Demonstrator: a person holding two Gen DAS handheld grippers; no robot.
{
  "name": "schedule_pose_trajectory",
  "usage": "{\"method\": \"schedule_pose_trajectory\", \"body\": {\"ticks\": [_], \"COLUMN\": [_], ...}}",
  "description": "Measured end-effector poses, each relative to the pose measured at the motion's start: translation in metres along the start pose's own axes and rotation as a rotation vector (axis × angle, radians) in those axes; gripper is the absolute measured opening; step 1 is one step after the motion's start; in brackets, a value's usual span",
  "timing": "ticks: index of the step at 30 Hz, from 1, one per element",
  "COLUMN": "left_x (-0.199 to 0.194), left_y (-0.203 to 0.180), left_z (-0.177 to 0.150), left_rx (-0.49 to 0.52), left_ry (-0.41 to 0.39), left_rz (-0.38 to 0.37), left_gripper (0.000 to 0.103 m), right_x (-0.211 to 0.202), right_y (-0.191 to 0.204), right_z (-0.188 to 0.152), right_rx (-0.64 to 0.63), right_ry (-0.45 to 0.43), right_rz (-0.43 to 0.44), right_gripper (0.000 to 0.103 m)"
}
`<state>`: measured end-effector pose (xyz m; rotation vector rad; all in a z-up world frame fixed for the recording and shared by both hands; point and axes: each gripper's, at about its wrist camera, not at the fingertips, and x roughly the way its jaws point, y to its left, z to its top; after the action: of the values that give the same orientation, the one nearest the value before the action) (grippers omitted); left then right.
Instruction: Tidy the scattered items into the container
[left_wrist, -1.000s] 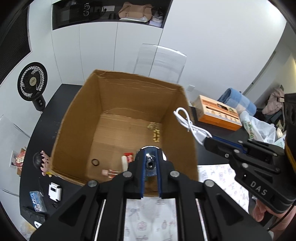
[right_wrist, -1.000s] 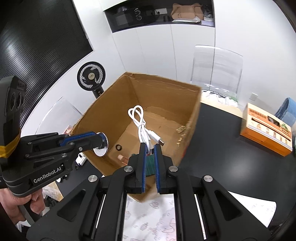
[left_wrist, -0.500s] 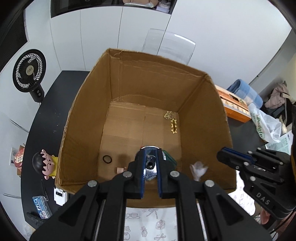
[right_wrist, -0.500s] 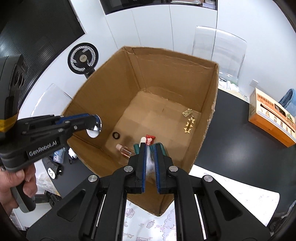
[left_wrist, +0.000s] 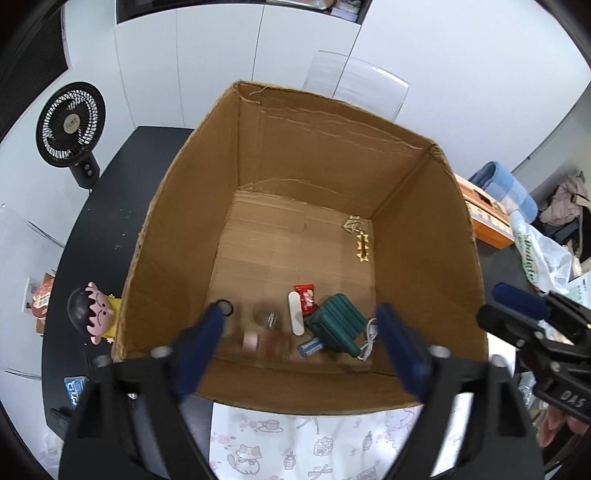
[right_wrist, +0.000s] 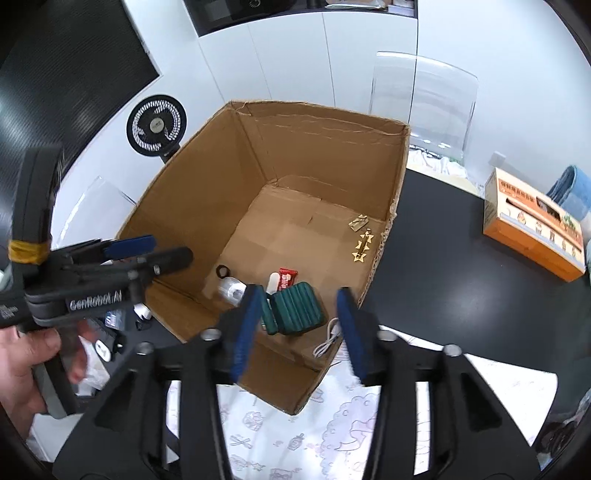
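The open cardboard box (left_wrist: 332, 110) (right_wrist: 317, 110) lies below both grippers. My left gripper (left_wrist: 301, 321) (right_wrist: 155, 253) is over its near wall, jaws opening wide with nothing pressed between the pads. A small shiny round object (left_wrist: 271, 319) (right_wrist: 231, 288) shows blurred on the box floor beneath it. My right gripper (right_wrist: 300, 295) (left_wrist: 506, 308) is also opening. Below its gap a green ribbed case (right_wrist: 295, 312) (left_wrist: 334, 326) with a white cable (right_wrist: 327, 341) (left_wrist: 367, 343) lies loose in the box.
Also in the box are a black ring (left_wrist: 225, 307), a red wrapper (left_wrist: 306, 295), a white tube (left_wrist: 295, 314) and a gold star clip (left_wrist: 362, 245). On the black table are a doll (left_wrist: 92, 314), a fan (left_wrist: 70, 125), an orange carton (right_wrist: 532, 236) and a patterned cloth (left_wrist: 314, 443).
Both grippers sank toward the box and went from shut to open. The shiny round object left the left jaws, and the green case with its cable left the right jaws. Both now lie in the box.
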<state>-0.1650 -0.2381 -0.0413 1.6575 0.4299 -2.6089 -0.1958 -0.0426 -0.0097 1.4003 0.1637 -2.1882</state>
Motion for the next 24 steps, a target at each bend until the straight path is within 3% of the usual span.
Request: {"method": "schedule_pose_trajectory", "body": {"ticks": [1,3,6,13,24], "left_x": [0.000,-0.001,-0.006,-0.026,-0.043], "left_y": [0.000,0.000,-0.001,-0.008,-0.032], "left_z": [-0.001,-0.003,-0.005,-0.005,-0.010], "left_rx": [-0.002,-0.006,-0.001,0.036,0.043], "left_ry": [0.002,0.006,-0.005,-0.041,-0.062], "left_rz": [0.007,0.022,0.060,0.142,0.153], "left_gripper": [0.089,0.091,0.103,0.103,0.103], "right_x": [-0.001,-0.005,-0.012,-0.025,-0.053], "right_y": [0.000,0.000,0.002,0.018,0.022], "right_z": [0.000,0.000,0.000,0.007,-0.002], "right_rx": [0.002,0.001,0.000,-0.079,-0.138], "right_ry": [-0.003,-0.012,-0.032,-0.064,-0.085], "right_rz": [0.000,-0.001,-0.006,-0.055,-0.118], "right_gripper": [0.057,0.078,0.103,0.103,0.103]}}
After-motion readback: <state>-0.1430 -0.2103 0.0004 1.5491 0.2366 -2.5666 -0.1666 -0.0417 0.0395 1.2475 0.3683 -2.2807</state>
